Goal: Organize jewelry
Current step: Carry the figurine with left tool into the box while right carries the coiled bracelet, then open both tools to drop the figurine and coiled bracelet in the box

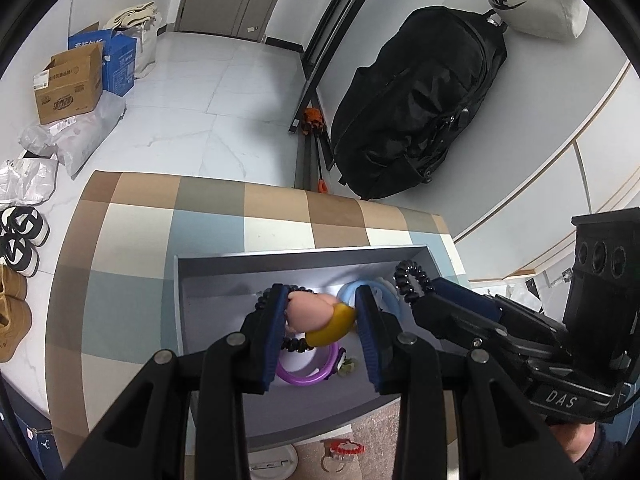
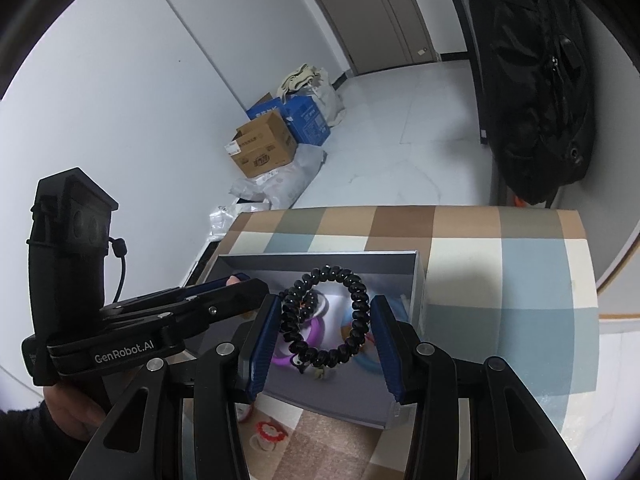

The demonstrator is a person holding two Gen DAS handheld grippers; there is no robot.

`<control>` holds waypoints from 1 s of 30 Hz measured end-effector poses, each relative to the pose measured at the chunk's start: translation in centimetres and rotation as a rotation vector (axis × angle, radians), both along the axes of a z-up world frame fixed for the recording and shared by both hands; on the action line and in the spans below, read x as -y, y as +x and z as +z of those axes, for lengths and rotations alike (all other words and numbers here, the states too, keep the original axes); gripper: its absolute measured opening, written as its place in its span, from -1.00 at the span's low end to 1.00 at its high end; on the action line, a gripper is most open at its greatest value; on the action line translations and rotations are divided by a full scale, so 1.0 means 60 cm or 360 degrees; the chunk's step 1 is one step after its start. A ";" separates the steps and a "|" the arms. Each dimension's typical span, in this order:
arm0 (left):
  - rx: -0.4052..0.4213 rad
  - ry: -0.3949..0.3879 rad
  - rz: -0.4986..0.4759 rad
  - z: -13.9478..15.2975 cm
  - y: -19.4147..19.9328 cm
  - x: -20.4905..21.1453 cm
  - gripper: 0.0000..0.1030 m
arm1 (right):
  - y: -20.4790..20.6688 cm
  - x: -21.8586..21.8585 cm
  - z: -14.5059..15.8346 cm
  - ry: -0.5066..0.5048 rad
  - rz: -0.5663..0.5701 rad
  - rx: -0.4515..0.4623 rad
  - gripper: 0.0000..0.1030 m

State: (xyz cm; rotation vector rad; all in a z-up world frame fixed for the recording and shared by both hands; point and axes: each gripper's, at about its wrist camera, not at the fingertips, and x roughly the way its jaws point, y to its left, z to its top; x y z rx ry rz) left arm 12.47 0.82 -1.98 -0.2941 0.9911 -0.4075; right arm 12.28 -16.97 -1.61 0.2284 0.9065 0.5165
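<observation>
My right gripper point(image 2: 325, 330) clamps a light, springy black coil bracelet point(image 2: 324, 318) across its sides; left gripper point(image 1: 322, 320) pinches a soft pink-yellow charm point(image 1: 320, 318) over the box point(image 1: 304, 264).

The grey box point(image 2: 416, 280) lies open-topped on the checked surface point(image 2: 500, 280); both tongs crowd its opening, left tongs point(image 1: 322, 314) just beside right tongs point(image 2: 326, 320); rings point(image 1: 308, 372) clutter its floor; surface to the right of the box is bare.

Left gripper point(image 1: 322, 312) clamping pink-and-yellow ornament point(image 1: 320, 316) over grey box point(image 1: 208, 280), purple bangle point(image 1: 308, 372) inside
</observation>
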 end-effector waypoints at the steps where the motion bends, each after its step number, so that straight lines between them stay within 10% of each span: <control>1: -0.0007 -0.0006 -0.0009 0.000 0.001 0.001 -0.44 | 0.000 0.000 0.000 0.0006 -0.0001 0.0001 -0.10; 10: 0.0044 -0.0083 0.0037 0.012 -0.005 -0.009 0.15 | -0.009 0.010 0.018 0.0044 -0.0037 0.0110 0.32; 30: 0.0236 0.0113 0.0226 0.041 -0.071 -0.037 0.51 | -0.064 -0.001 0.036 -0.0058 -0.0071 0.0212 0.72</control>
